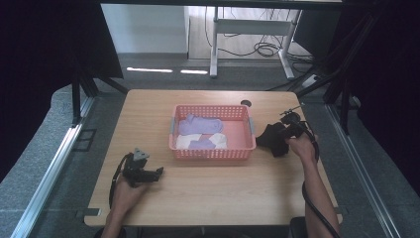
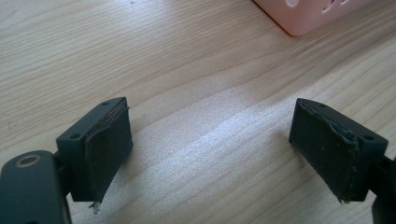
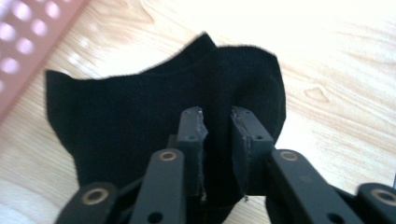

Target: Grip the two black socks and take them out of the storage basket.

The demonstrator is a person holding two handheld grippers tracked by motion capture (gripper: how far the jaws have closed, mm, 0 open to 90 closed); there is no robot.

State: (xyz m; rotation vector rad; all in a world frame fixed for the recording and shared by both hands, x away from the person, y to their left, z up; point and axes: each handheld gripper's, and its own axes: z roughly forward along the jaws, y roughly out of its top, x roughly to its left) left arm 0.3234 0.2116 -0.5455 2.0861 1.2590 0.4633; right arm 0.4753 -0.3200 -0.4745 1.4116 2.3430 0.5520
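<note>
A black sock (image 1: 272,140) lies on the wooden table just right of the pink basket (image 1: 213,154). My right gripper (image 1: 282,134) is down on it, held by a hand. In the right gripper view the sock (image 3: 126,116) spreads flat, and a ridge of it runs up between the gripper's (image 3: 218,126) narrowly parted jaws; the pads do not visibly squeeze it. My left gripper (image 1: 156,172) rests on the table at the front left, and its jaws (image 2: 210,149) stand wide over bare wood. Purple socks (image 1: 198,124) and white socks (image 1: 190,141) lie in the basket.
A corner of the pink basket (image 2: 303,18) shows at the top of the left gripper view. The basket wall (image 3: 28,42) is at the upper left of the right gripper view. A round cable hole (image 1: 246,103) sits behind the basket. Bare wood (image 1: 208,188) stretches along the front.
</note>
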